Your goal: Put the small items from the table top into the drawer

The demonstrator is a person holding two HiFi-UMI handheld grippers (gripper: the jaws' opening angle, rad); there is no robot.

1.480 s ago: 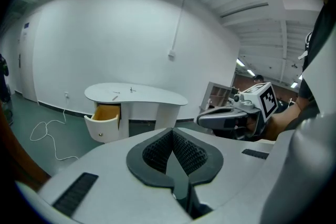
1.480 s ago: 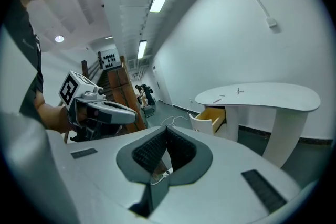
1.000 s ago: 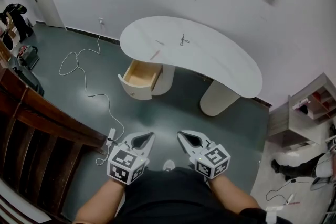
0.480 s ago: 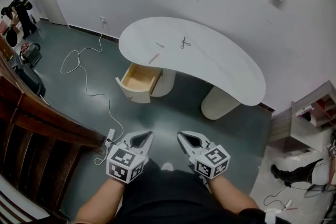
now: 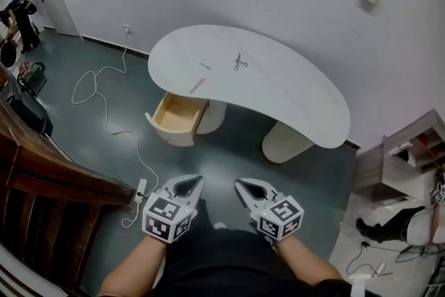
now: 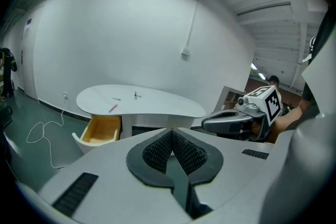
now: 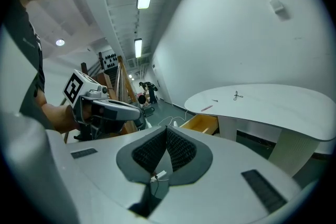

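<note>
Showing left gripper (image 5: 196,183), right gripper (image 5: 243,184) near, fingers (image 6: 157,152) together, empty, black scissors (image 5: 240,62), pink pen (image 5: 197,85) on far white surface (image 5: 292,97).

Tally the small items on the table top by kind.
Scissors: 1
Pink stick: 1
Thin grey item, too small to identify: 1
Total: 3
</note>
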